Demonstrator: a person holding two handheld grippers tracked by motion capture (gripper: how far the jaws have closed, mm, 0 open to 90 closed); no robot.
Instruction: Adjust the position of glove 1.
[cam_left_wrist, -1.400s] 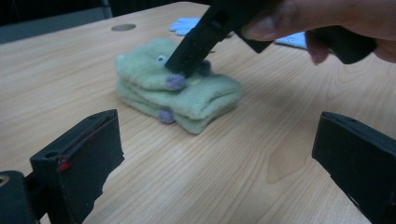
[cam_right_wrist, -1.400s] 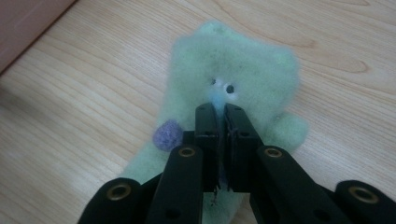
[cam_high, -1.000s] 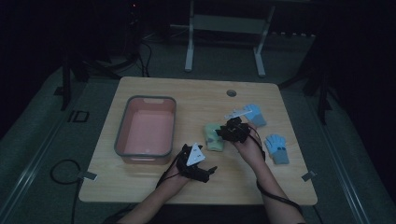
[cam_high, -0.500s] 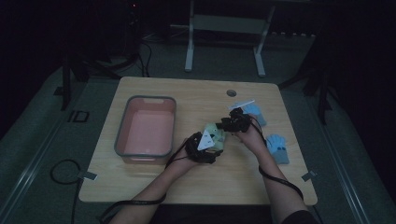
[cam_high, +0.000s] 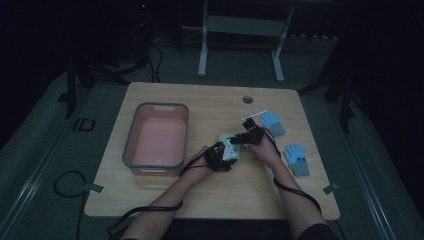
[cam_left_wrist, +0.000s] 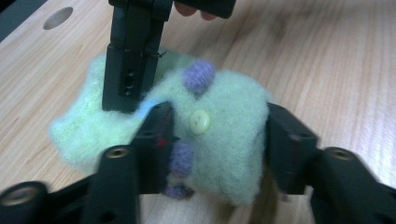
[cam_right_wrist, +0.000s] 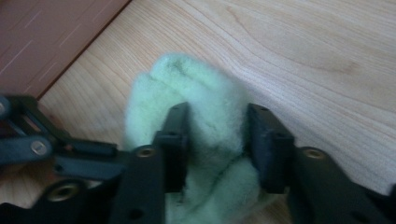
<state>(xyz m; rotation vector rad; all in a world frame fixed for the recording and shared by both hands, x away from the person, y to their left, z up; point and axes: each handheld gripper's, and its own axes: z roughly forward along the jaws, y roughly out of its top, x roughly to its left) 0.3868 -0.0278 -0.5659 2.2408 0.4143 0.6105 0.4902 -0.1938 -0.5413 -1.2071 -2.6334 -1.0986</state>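
A pale green fuzzy mitten (cam_high: 227, 137) lies at the middle of the wooden table (cam_high: 165, 200). In the left gripper view the mitten (cam_left_wrist: 224, 140) shows purple pompoms and a pale button. My left gripper (cam_left_wrist: 217, 116) is open, its jaws straddling the mitten's near end and touching its sides. My right gripper (cam_right_wrist: 217, 126) is shut on a fold of the mitten (cam_right_wrist: 187, 79). In the left gripper view, the right gripper's jaws come down from the top onto the mitten's far left part. From above, the left gripper (cam_high: 222, 152) and right gripper (cam_high: 247, 135) meet over the mitten.
A pink bin with a grey rim (cam_high: 128, 150) stands at the table's left, its wall (cam_right_wrist: 46, 32) close to the mitten. Two blue gloves (cam_high: 272, 122) (cam_high: 297, 159) lie at the right. A cable hole (cam_high: 248, 99) is at the table's back.
My left gripper has moved up and to the right from the table's front to the mitten and now straddles it. The right gripper has stayed on the mitten.
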